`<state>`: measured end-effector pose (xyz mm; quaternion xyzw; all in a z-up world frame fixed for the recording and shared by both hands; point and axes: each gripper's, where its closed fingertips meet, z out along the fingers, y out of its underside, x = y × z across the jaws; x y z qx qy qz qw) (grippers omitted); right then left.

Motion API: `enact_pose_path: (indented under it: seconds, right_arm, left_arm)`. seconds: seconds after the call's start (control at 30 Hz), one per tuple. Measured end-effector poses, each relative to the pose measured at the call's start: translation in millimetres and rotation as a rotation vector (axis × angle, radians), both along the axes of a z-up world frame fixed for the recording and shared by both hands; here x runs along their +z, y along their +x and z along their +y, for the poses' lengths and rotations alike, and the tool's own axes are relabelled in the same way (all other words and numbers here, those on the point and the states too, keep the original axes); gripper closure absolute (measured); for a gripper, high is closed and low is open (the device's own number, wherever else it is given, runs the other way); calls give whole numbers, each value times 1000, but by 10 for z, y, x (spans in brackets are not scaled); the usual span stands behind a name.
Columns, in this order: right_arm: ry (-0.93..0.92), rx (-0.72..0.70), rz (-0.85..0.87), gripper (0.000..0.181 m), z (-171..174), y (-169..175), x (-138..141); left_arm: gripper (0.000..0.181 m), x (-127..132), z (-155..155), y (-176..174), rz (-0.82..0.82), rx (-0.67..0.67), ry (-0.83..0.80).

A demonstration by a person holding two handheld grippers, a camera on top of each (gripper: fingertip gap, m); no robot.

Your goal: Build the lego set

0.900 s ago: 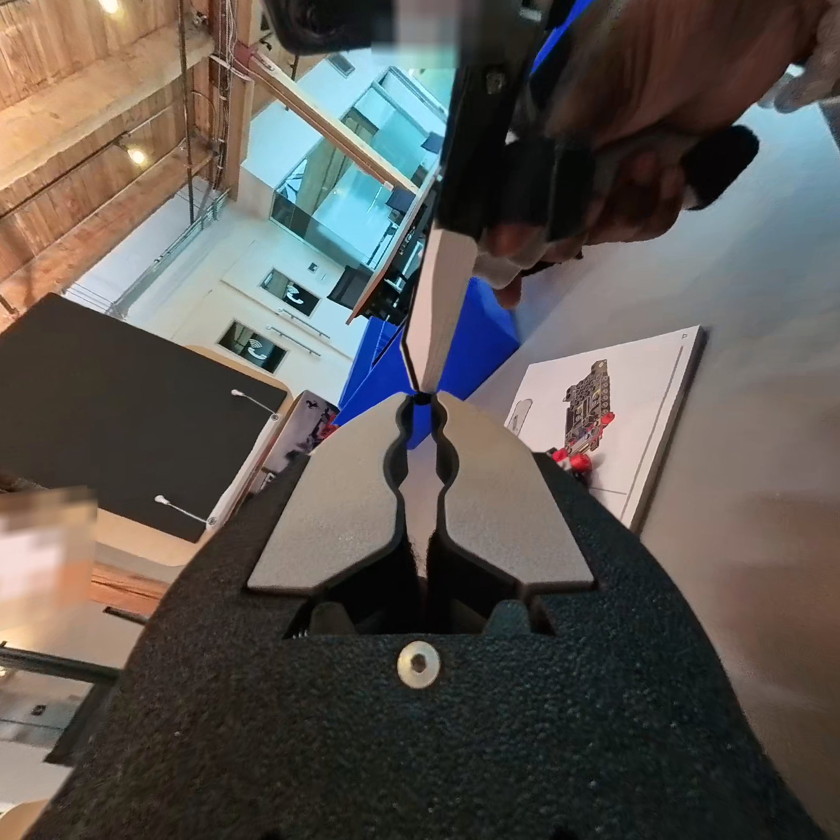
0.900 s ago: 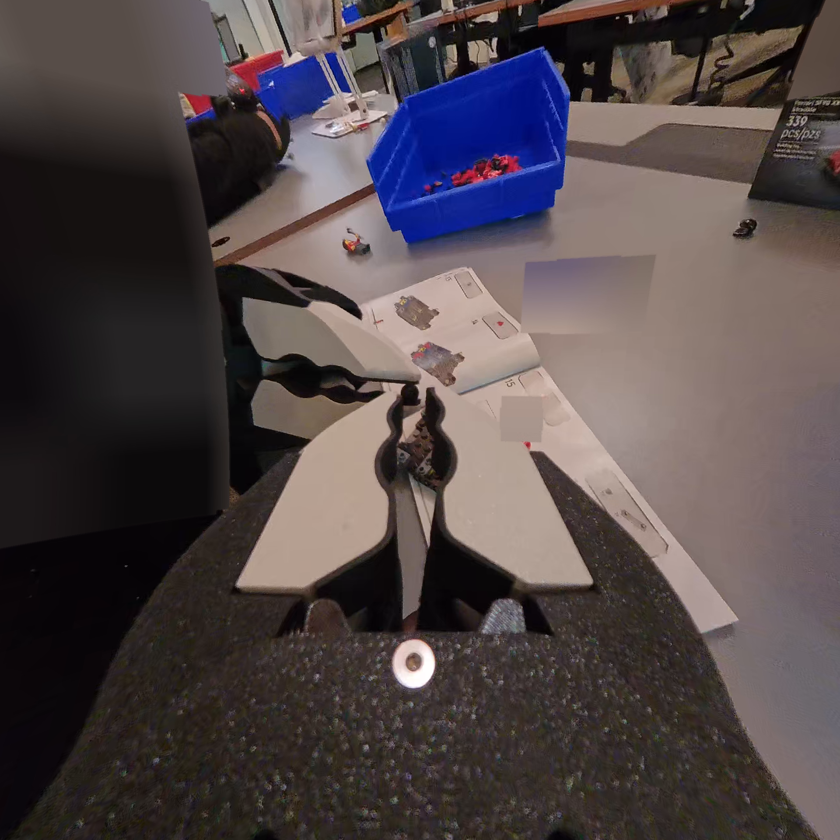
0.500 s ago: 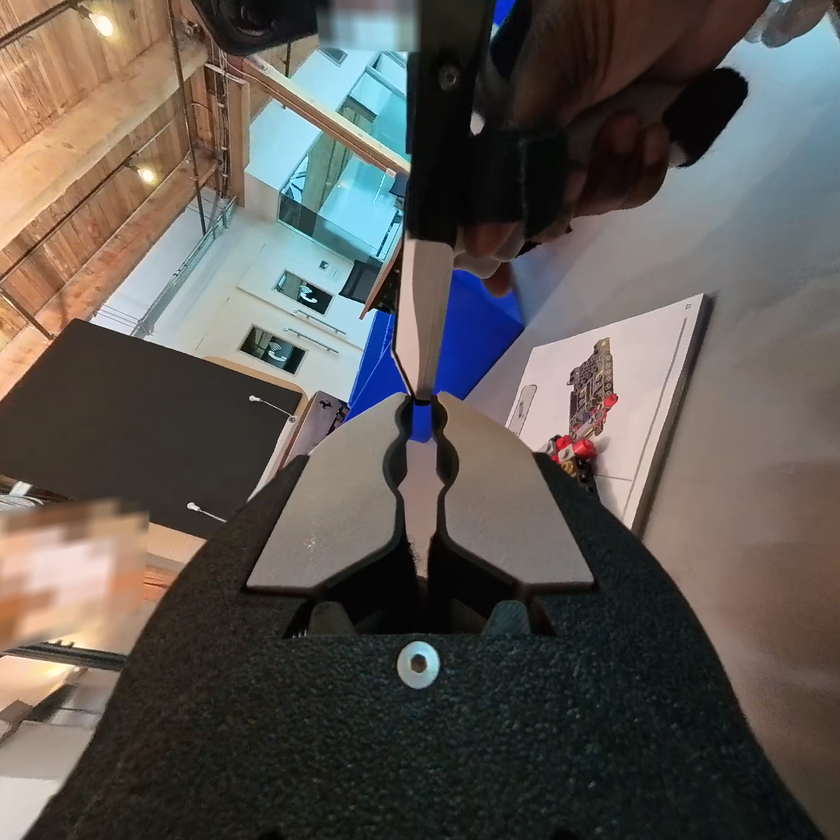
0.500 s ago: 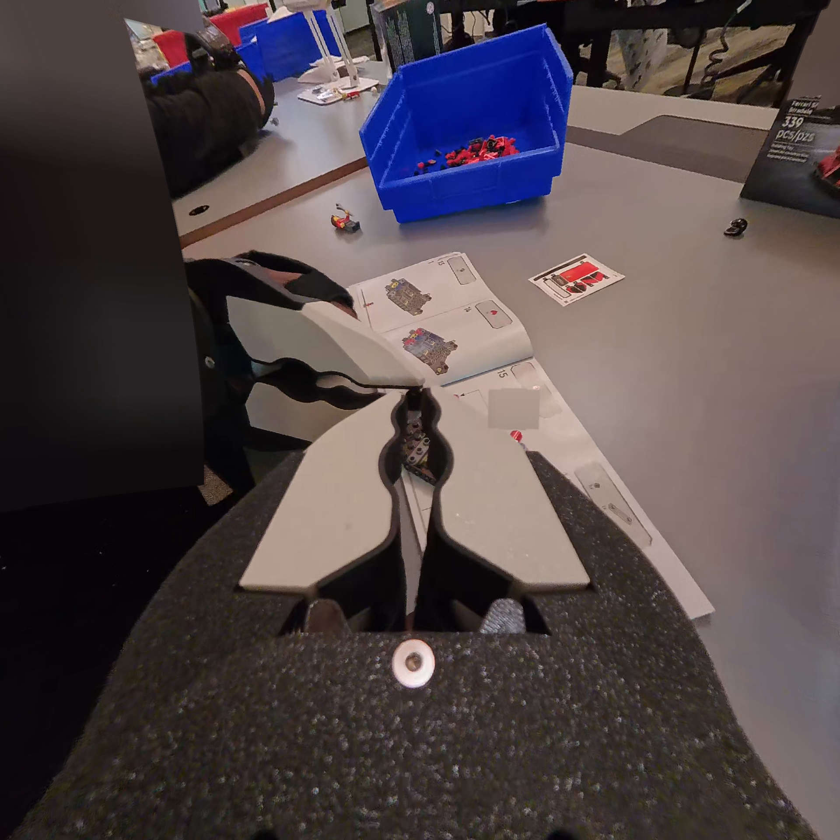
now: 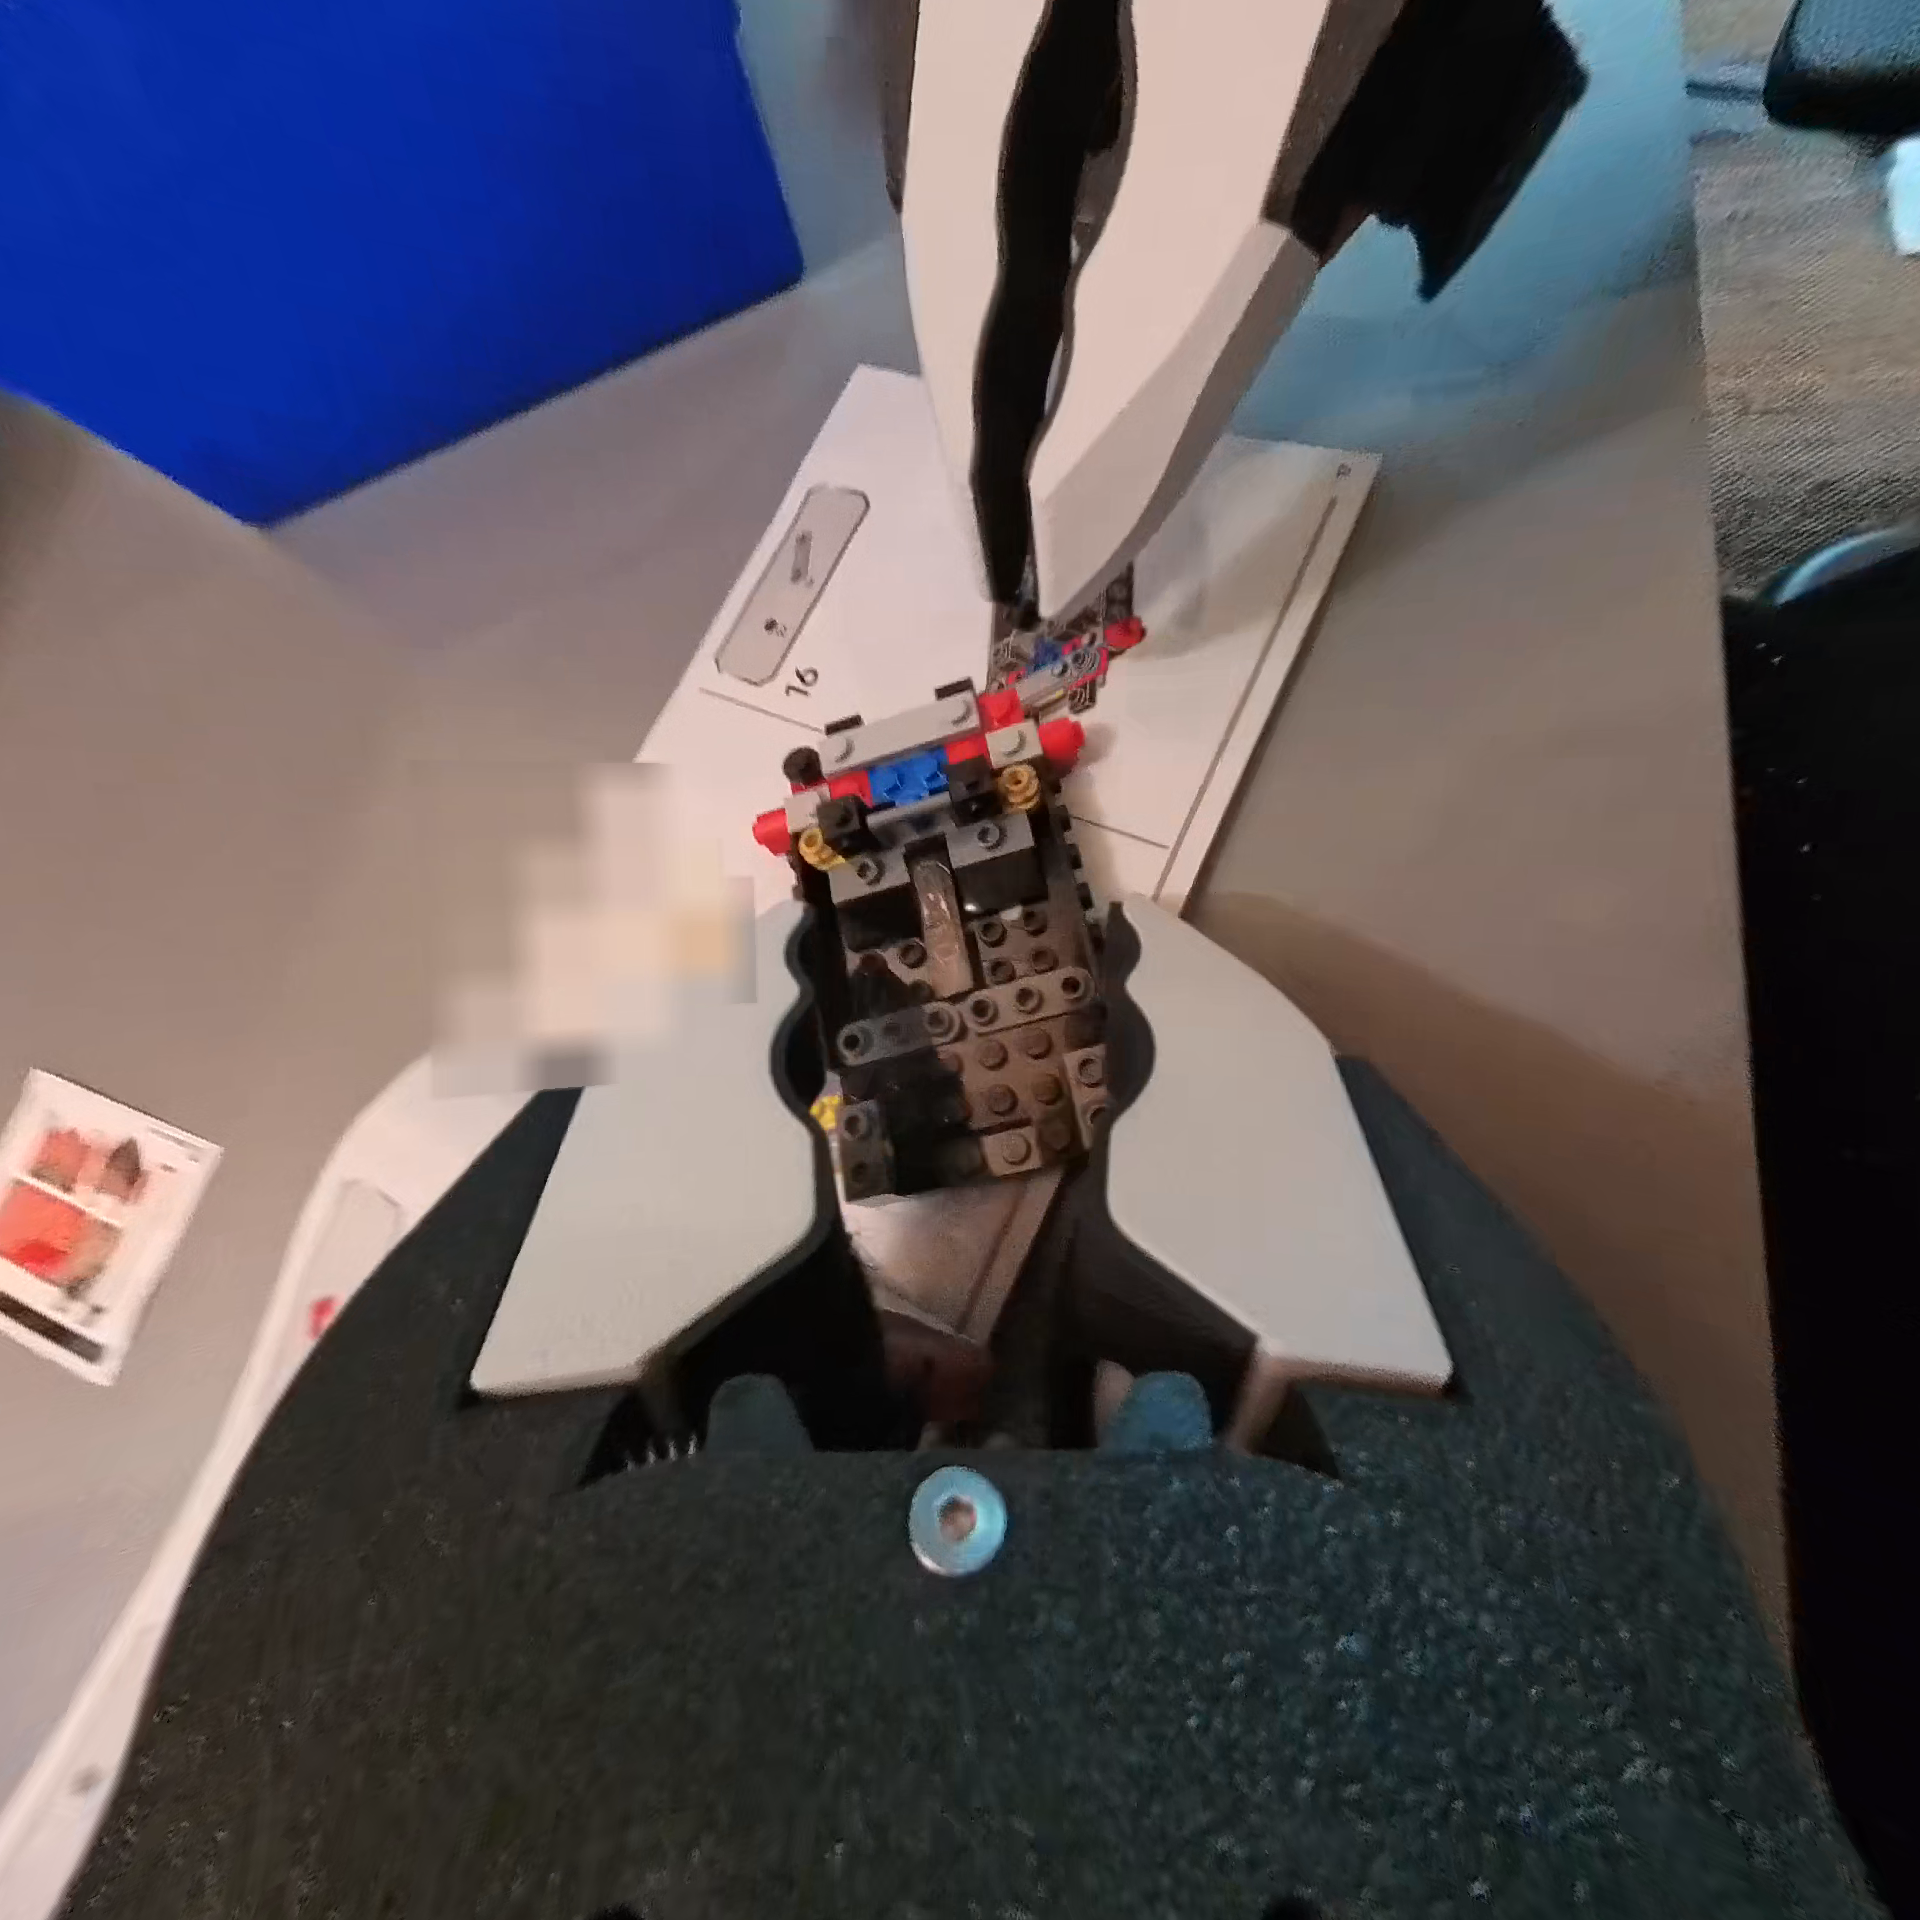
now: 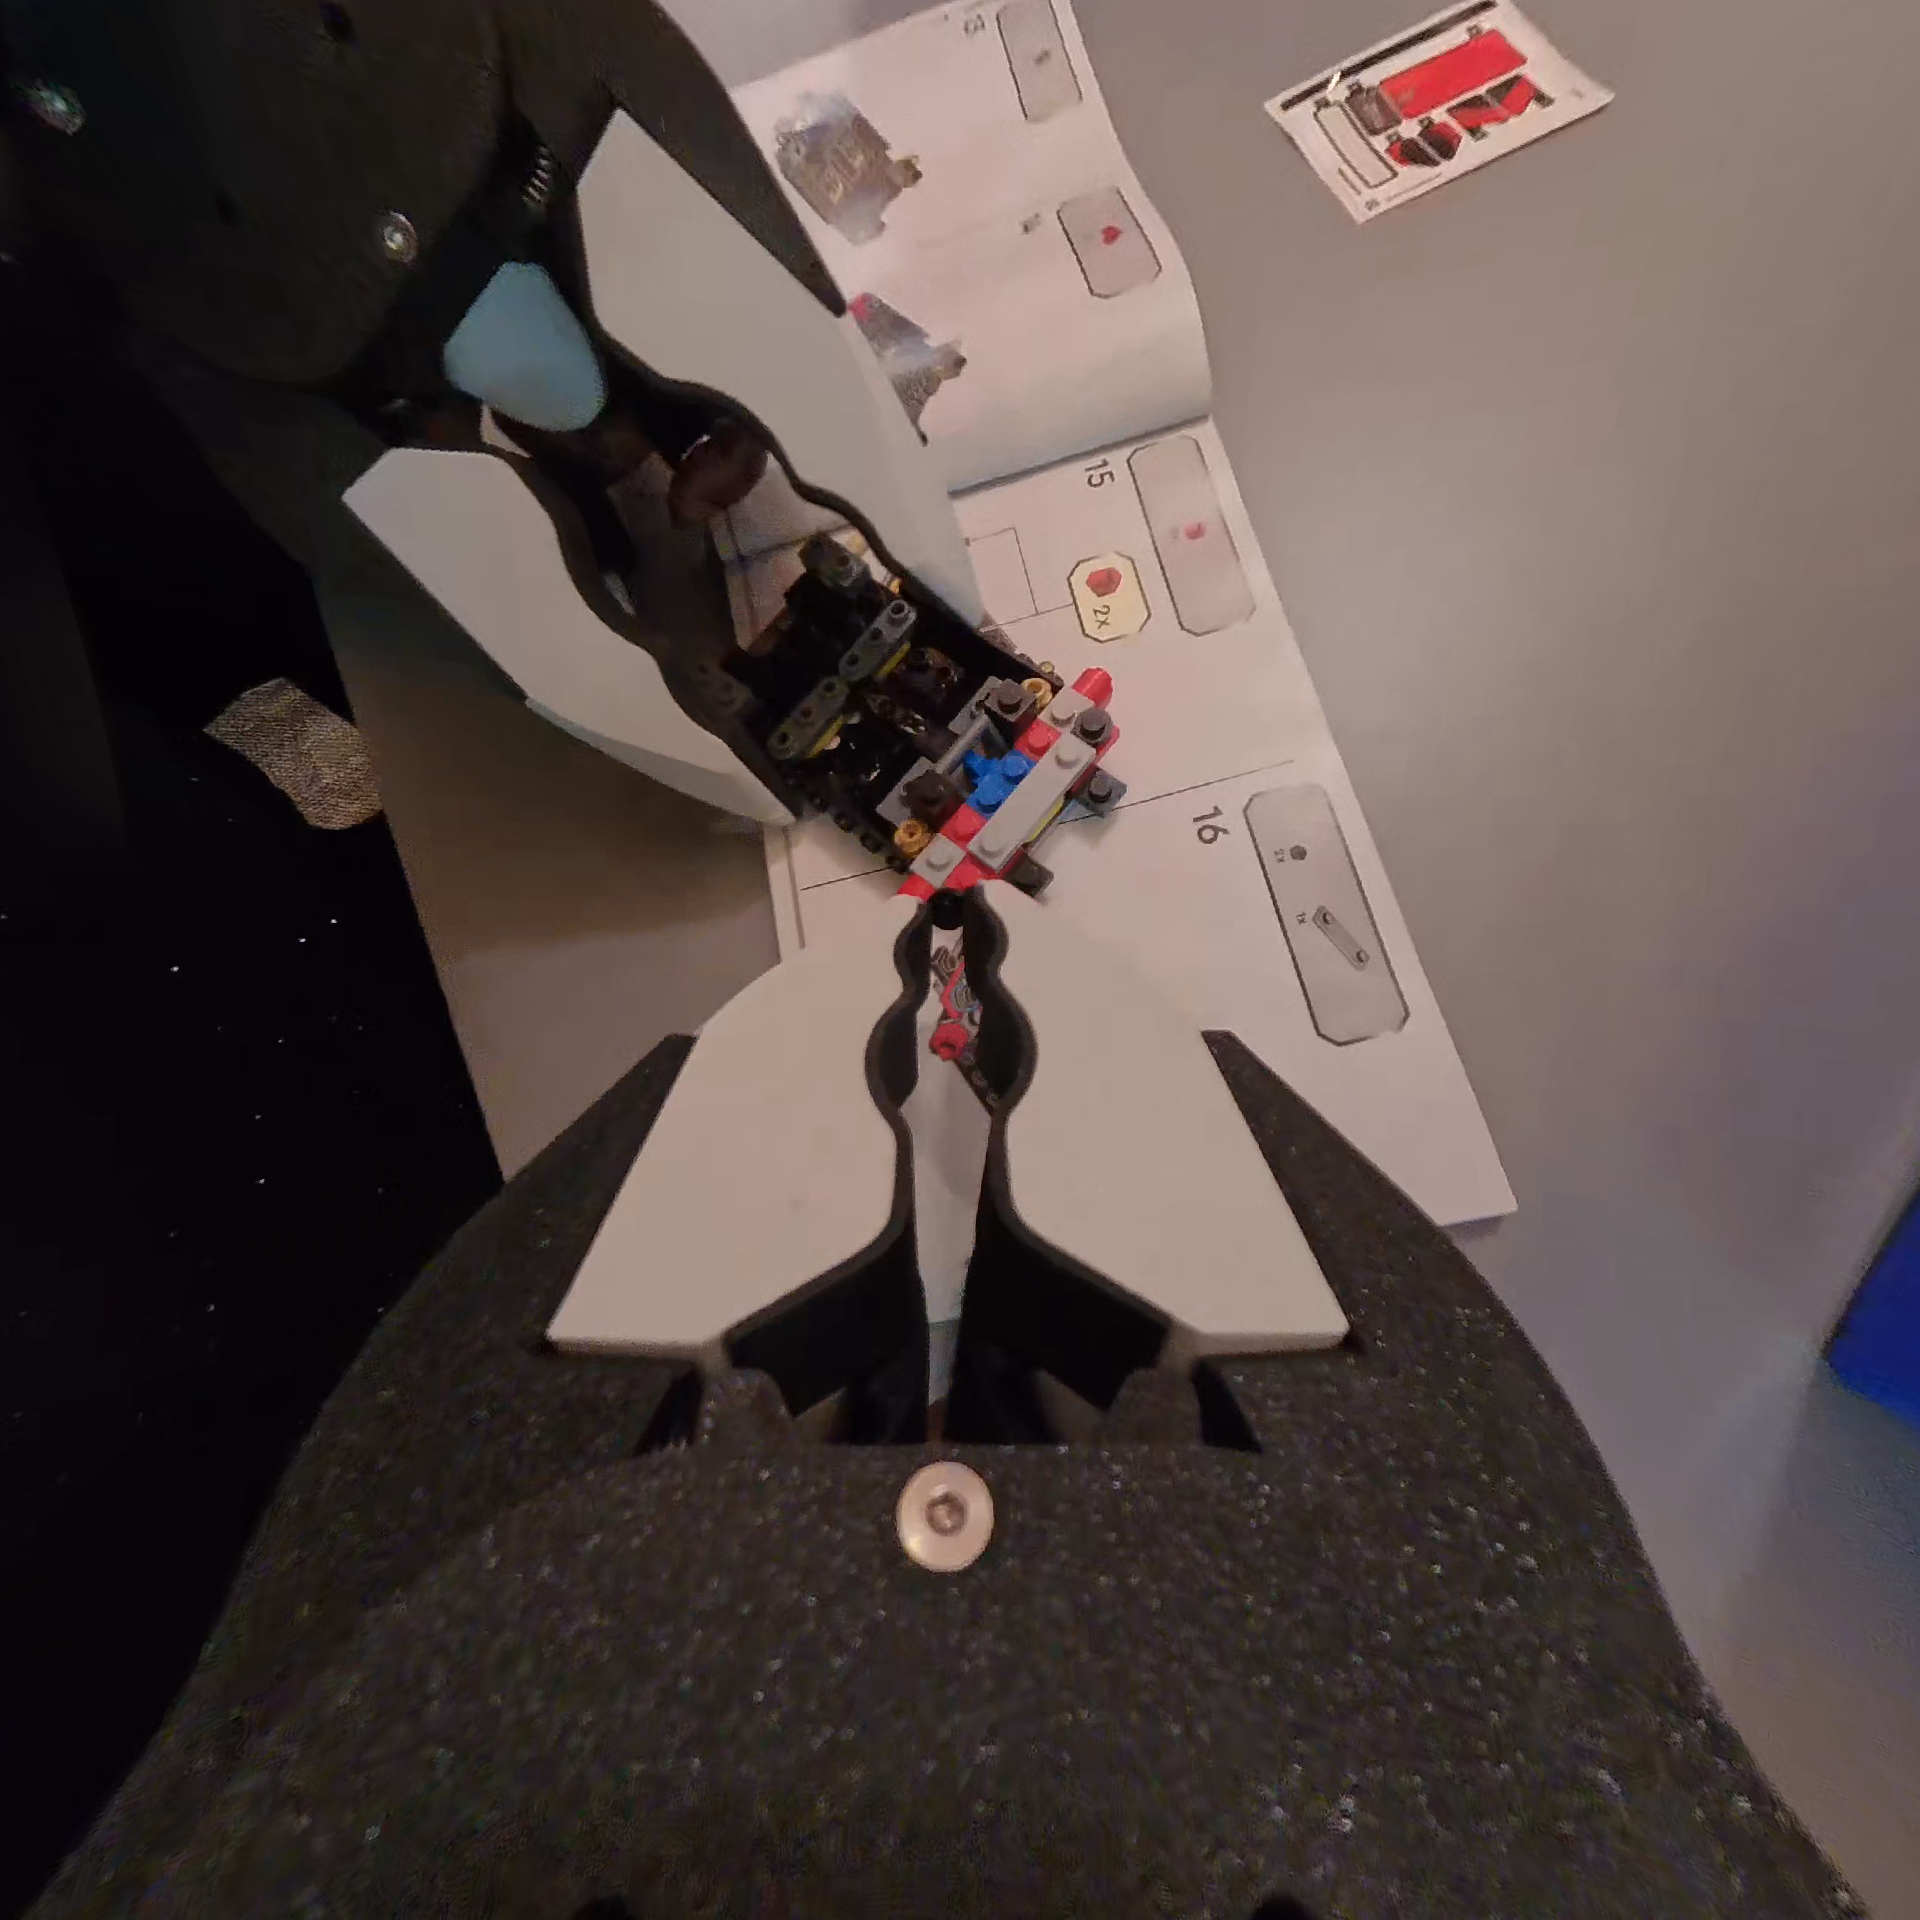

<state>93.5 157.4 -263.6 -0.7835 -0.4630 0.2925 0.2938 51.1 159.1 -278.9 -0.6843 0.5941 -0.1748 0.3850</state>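
Gripping the partly built lego model (image 5: 961, 997) by its dark sides, the left gripper (image 5: 961, 925) has its 2 fingers spread wide enough to take the model's body, with the red, blue and grey end sticking out past the fingertips. The model hangs just over the open instruction booklet (image 6: 1143, 914) on the grey table (image 6: 1558, 623). The right gripper (image 6: 945, 914) points at that red end, its jaws nearly together on a small black piece (image 6: 945, 912) at the very tips. A sticker sheet (image 6: 1439, 104) lies apart from the booklet, near a blue bin (image 5: 364, 208)
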Motion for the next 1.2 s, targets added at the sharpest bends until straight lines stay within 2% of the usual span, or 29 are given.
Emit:
enact_pose_path:
  seconds: [0.1,0.27,0.43,0.6,0.73,0.83,0.93,1.2]
  right_arm:
    - [-29,-2,-16,176,26,-34,-54]
    - [-39,-15,-28,176,29,-62,-98]
    - [-29,-35,-52,176,59,-78,-120]
    - [-35,-30,-70,176,43,-94,-127]
    - [-37,-32,-60,176,19,-99,-92]
    - [-49,-28,-56,176,-3,-104,-98]
    - [-58,-29,-62,176,-5,-100,-124]
    - [-64,-45,-56,176,-4,-58,-116]
  left_arm:
    - [135,-45,-20,-5,-19,24,-96]
    - [136,-51,-21,-1,-31,28,-108]
    - [122,-3,31,-98,2,71,-81]
    - [117,-43,4,-149,4,90,-173]
    - [112,17,-29,-162,-3,78,-168]
    - [109,-30,-17,-274,62,102,-179]
    - [110,-107,-54,-277,68,99,-231]
    - [117,-104,-69,-241,68,158,-233]
